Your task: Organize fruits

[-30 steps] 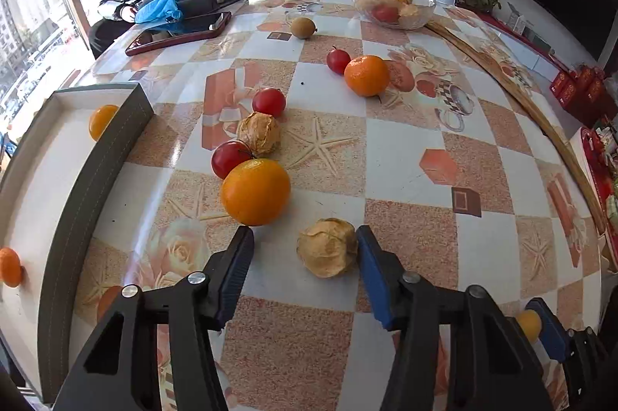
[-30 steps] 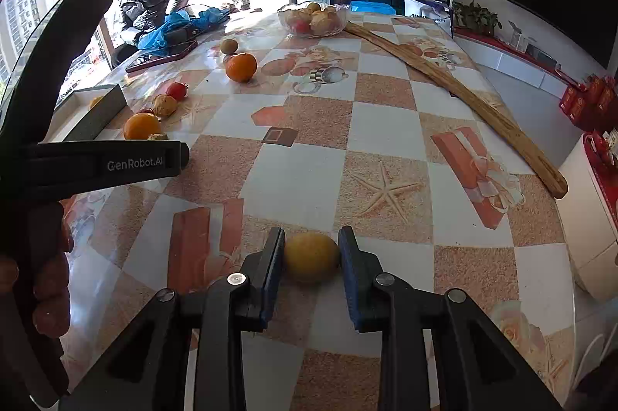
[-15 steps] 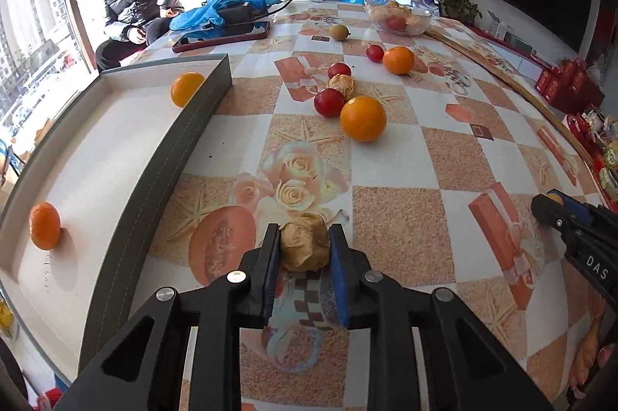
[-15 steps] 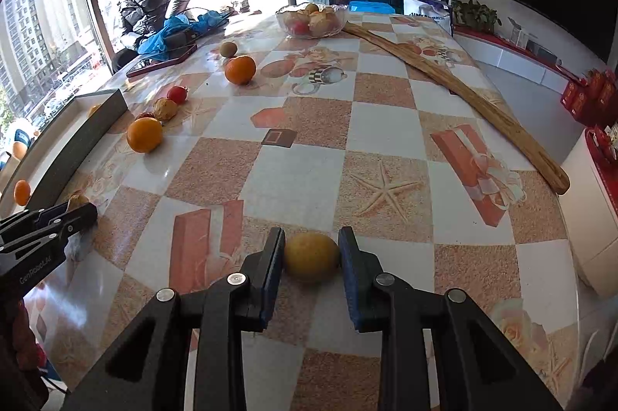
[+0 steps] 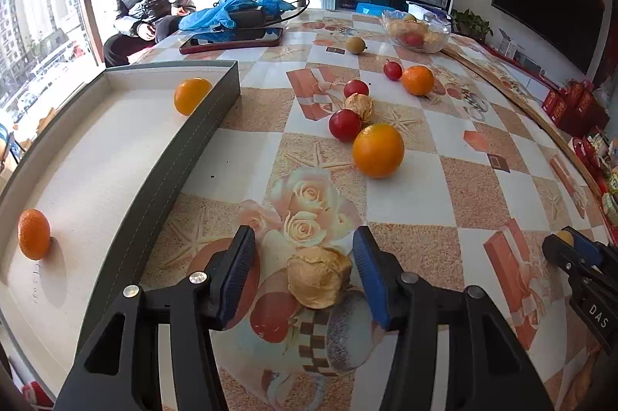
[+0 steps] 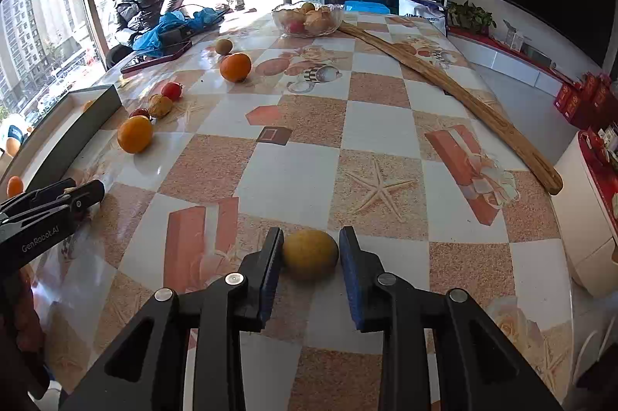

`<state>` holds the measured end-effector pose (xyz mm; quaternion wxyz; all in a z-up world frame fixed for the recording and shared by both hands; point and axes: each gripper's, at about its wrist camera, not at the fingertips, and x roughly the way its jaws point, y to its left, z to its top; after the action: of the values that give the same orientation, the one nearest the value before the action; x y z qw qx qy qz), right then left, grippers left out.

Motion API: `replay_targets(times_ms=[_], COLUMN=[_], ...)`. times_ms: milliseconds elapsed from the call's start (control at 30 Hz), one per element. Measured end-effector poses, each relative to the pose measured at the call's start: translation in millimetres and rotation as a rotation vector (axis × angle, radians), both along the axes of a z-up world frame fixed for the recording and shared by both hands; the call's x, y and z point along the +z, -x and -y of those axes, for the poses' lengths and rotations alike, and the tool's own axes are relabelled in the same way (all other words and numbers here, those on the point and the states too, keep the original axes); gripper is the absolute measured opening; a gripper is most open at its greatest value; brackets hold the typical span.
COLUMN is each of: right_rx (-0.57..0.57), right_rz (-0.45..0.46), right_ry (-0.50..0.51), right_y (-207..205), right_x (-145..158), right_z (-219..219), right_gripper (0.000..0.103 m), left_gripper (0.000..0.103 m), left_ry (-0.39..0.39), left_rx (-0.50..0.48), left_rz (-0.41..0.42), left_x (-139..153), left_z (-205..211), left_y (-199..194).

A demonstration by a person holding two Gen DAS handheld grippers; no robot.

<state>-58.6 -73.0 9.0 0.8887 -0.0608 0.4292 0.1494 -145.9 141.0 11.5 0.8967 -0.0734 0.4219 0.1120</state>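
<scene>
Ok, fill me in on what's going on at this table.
A person with a gripper in each hand is sorting fruit. The left gripper is open around a wrinkled tan fruit resting on the table, beside the tray, which holds two oranges. The right gripper is shut on a yellow fruit. More oranges and red fruits lie loose, and a glass bowl sits at the far end.
</scene>
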Motion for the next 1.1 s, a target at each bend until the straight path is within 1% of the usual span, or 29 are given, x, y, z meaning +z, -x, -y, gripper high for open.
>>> replay_targets(times_ms=[33,67,167,333,400,600,633,667,700,1000,1033,1067,1100], right_rx=[-0.014,-0.027,-0.04,-0.037,-0.033,-0.028,-0.024,-0.02,-0.018,-0.019,-0.018,-0.017,-0.012], right_rz=[-0.007,-0.017,-0.02,-0.018,-0.017,-0.018,-0.022,-0.031,-0.041,-0.041,-0.042,-0.052,-0.071], right_ry=[0.003,0.002,-0.023,0.009,0.019,0.036,0.034,0.037,0.042,0.044,0.044,0.045,0.046], right_y=[-1.5,-3.5,-4.0,-3.2,-2.9,-2.9,-3.6,-4.5,-5.8,-6.0,-6.1,-7.0,-9.0], right_x=[-0.4,-0.9,-0.6,-1.2,-1.6,-2.8,-3.3,-4.2,-5.3,-6.0,-5.9,-6.8,-8.6], right_z=[1.0,2.1,7.5,2.8,1.2,-1.8,-1.9,-3.0,-4.3,-4.6,-4.6,-4.9,-6.0], right_gripper=[0.065,0.068,0.068,0.068,0.068,0.071,0.078,0.087,0.089,0.089,0.092,0.103,0.103], left_gripper=[0.057,0.057,0.057,0.059,0.059,0.062,0.063,0.064,0.065,0.067,0.068,0.069,0.07], left_ry=[0.008,0.017,0.021,-0.049,-0.062,-0.048,-0.05,-0.051,-0.051,-0.05,-0.049,-0.048,-0.047], left_rx=[-0.003,-0.006,0.0,0.011,0.013,0.011,0.009,0.008,0.006,0.005,0.004,0.003,0.002], left_rz=[0.006,0.011,0.011,-0.012,-0.01,-0.007,-0.007,-0.007,-0.007,-0.008,-0.008,-0.008,-0.009], left_x=[0.2,0.4,0.0,-1.4,-1.7,-2.7,-2.6,-2.5,-2.5,-2.9,-2.9,-3.0,-3.2], left_z=[-1.6,-3.2,-4.1,6.4,8.9,6.4,5.8,5.9,5.8,6.4,6.3,7.2,7.5], left_y=[1.8,3.1,2.1,-4.1,-3.6,-2.5,-2.4,-1.9,-1.6,-1.4,-1.3,-1.0,-1.0])
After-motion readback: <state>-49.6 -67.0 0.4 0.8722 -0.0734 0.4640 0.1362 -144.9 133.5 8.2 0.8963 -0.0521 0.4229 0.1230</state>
